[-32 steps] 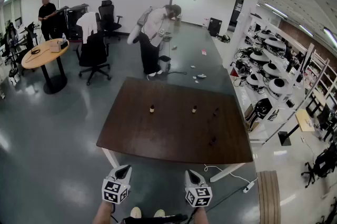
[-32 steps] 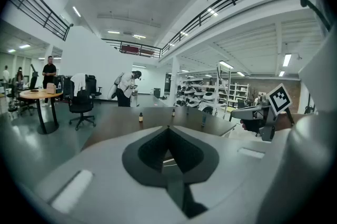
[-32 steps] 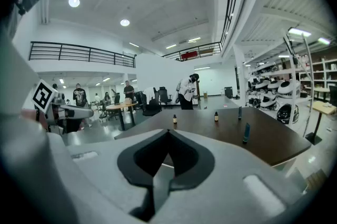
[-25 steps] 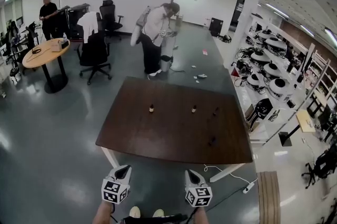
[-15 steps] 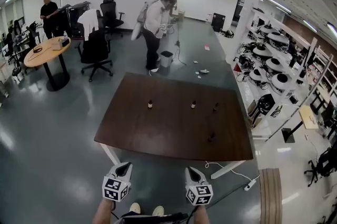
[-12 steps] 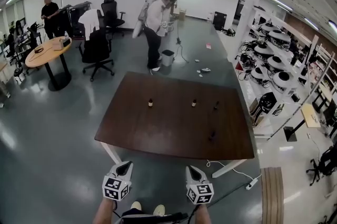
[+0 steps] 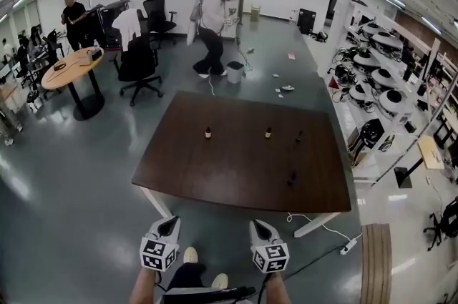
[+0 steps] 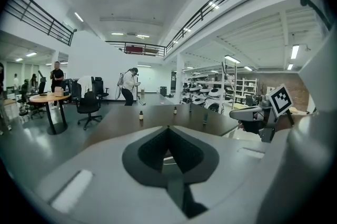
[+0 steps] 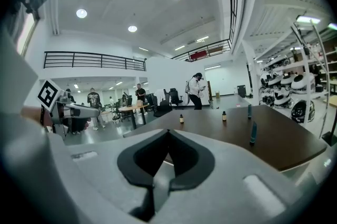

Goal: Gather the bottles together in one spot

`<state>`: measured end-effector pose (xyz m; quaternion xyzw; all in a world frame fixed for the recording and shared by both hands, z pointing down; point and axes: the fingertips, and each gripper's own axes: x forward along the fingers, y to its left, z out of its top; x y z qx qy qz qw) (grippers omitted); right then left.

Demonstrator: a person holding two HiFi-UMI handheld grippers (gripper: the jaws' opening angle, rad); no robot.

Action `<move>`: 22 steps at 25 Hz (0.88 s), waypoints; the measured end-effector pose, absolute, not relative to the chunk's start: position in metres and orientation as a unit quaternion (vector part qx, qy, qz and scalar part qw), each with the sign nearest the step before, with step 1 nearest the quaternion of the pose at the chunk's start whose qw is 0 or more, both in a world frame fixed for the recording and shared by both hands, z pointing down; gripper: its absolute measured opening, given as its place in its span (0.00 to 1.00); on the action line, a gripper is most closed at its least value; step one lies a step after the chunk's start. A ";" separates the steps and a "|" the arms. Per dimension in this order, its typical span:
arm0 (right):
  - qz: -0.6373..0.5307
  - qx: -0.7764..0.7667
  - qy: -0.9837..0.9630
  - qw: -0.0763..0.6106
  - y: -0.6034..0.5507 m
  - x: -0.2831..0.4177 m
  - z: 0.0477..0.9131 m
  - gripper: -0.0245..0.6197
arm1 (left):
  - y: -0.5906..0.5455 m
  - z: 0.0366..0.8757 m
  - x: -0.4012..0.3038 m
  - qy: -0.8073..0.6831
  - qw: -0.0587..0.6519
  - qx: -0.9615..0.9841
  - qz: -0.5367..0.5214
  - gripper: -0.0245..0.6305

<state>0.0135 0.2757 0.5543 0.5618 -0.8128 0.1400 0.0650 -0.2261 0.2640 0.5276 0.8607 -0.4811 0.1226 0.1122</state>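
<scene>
Dark-brown tabletop [image 7: 215, 174] is carrying four small bottles [image 7: 268, 132], all standing well apart, so the gathering is not yet starting. The left claw [image 7: 169, 224] and right claw [image 7: 259, 226] are hovering short of its near edge, both clenched and empty.

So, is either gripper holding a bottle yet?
No, left gripper and right gripper are shut, empty; the bottles stand on the table.

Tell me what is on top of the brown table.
Four small bottles stand apart on the table: a left brown bottle, a middle brown bottle, a far dark bottle and a near dark bottle. Nothing covers the tabletop; their contents cannot be seen.
</scene>
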 end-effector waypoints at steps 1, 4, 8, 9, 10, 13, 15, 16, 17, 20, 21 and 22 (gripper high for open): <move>0.141 0.560 -0.814 0.067 0.274 0.013 0.556 0.04 | 0.262 0.528 -0.225 -0.481 0.112 0.861 0.124 0.04; 0.142 0.558 -0.814 0.072 0.265 0.012 0.560 0.04 | 0.251 0.530 -0.222 -0.479 0.112 0.862 0.122 0.04; 0.139 0.565 -0.810 0.076 0.242 0.010 0.561 0.04 | 0.224 0.531 -0.222 -0.477 0.116 0.864 0.114 0.04; 0.139 0.566 -0.809 0.077 0.236 0.010 0.562 0.04 | 0.216 0.533 -0.222 -0.476 0.117 0.864 0.113 0.04; 0.141 0.566 -0.808 0.078 0.229 0.010 0.563 0.04 | 0.209 0.536 -0.223 -0.475 0.120 0.864 0.113 0.04; 0.147 0.565 -0.807 0.084 0.206 0.005 0.566 0.04 | 0.182 0.542 -0.227 -0.474 0.130 0.863 0.112 0.04; 0.147 0.564 -0.808 0.088 0.186 -0.001 0.566 0.04 | 0.161 0.545 -0.231 -0.471 0.135 0.864 0.113 0.04; 0.147 0.564 -0.807 0.090 0.176 -0.004 0.565 0.04 | 0.150 0.545 -0.232 -0.469 0.136 0.865 0.113 0.04; 0.147 0.564 -0.807 0.092 0.166 -0.007 0.565 0.04 | 0.140 0.545 -0.232 -0.466 0.137 0.867 0.112 0.04; 0.151 0.564 -0.806 0.099 0.142 -0.015 0.565 0.04 | 0.113 0.545 -0.235 -0.462 0.136 0.869 0.112 0.04; 0.153 0.564 -0.805 0.100 0.134 -0.019 0.564 0.04 | 0.104 0.545 -0.238 -0.461 0.136 0.870 0.112 0.04; 0.154 0.564 -0.805 0.101 0.126 -0.023 0.564 0.04 | 0.095 0.544 -0.242 -0.461 0.136 0.870 0.112 0.04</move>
